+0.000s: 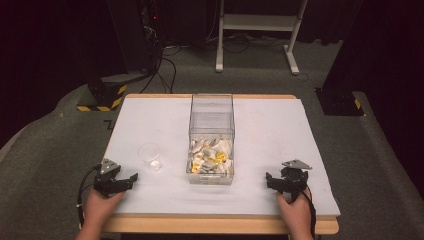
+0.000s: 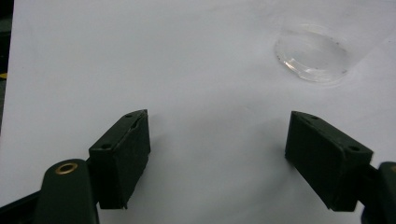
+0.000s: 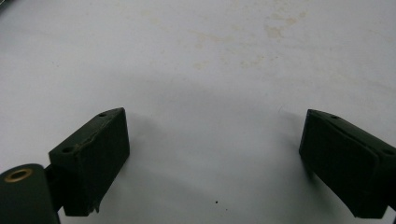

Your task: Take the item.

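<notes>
- Clear cup stood empty, near-left on the white table, just left of the box of pieces.
- Left gripper and right gripper rested wide, holding nothing.
- Work seemed unstarted.

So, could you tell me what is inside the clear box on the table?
The clear box holds a loose pile of small white and yellow packets at its near end. What lies under the pile is covered.

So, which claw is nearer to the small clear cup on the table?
The left. The left claw sits just below and left of the small clear cup, jaws open. The right claw rests far to the cup's right, beyond the clear box.
</notes>
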